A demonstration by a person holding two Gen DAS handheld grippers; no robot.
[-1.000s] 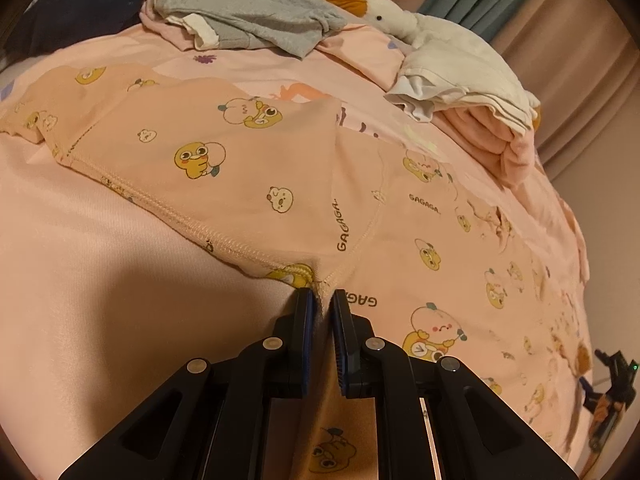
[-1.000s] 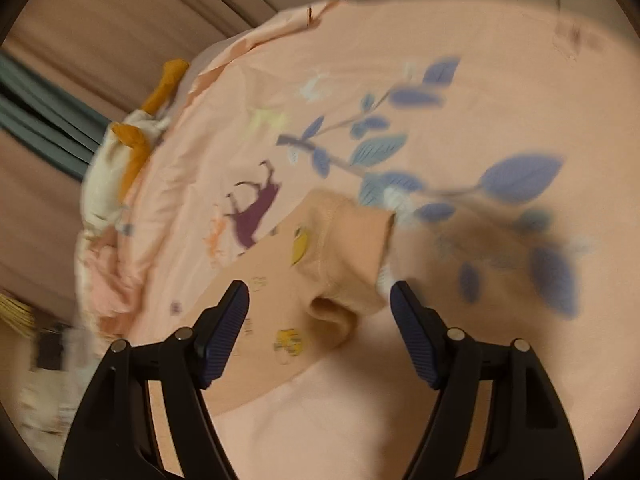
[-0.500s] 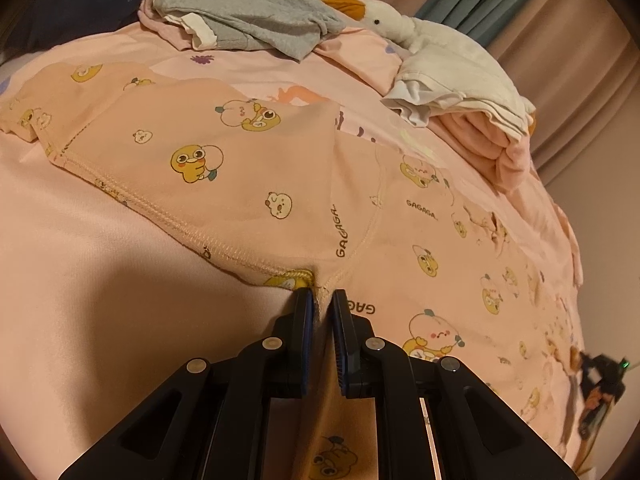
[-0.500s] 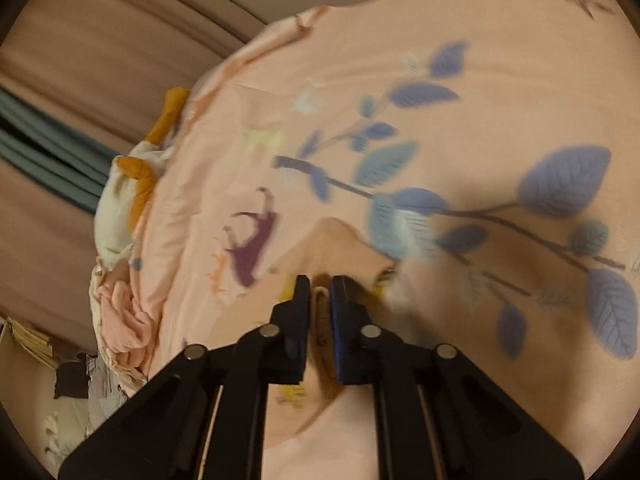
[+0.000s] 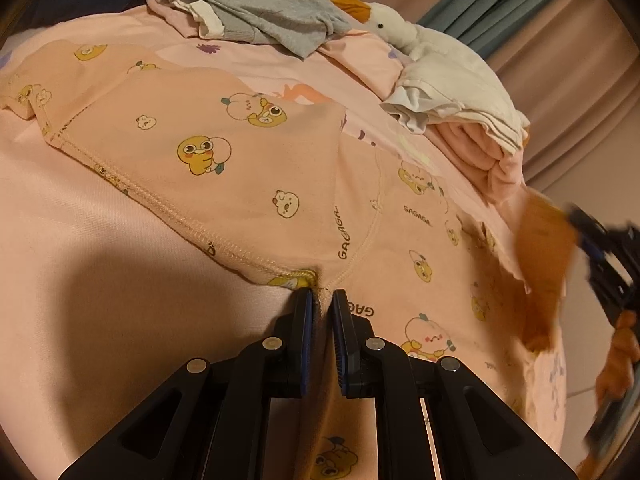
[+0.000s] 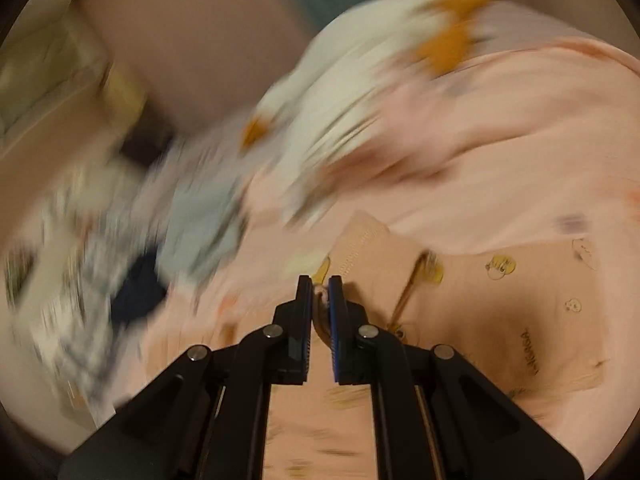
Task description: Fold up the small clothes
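A peach garment printed with yellow ducks [image 5: 248,168] lies spread on the pink bed. My left gripper [image 5: 321,300] is shut on its near hem by a seam. My right gripper [image 6: 320,286] is shut on another end of the same garment [image 6: 368,248] and holds it lifted. In the left wrist view that gripper [image 5: 600,248] shows blurred at the right edge with a raised fold of cloth [image 5: 544,264] hanging from it. The right wrist view is heavily blurred.
A grey garment [image 5: 260,0] and a dark one lie in a pile at the back. A white goose plush [image 5: 400,28] rests on folded white and pink clothes [image 5: 460,120] at the right. Curtains hang behind the bed.
My right gripper closed on the garment's end, lifted it and swung it toward the left gripper's side. My left gripper stayed shut on the hem.
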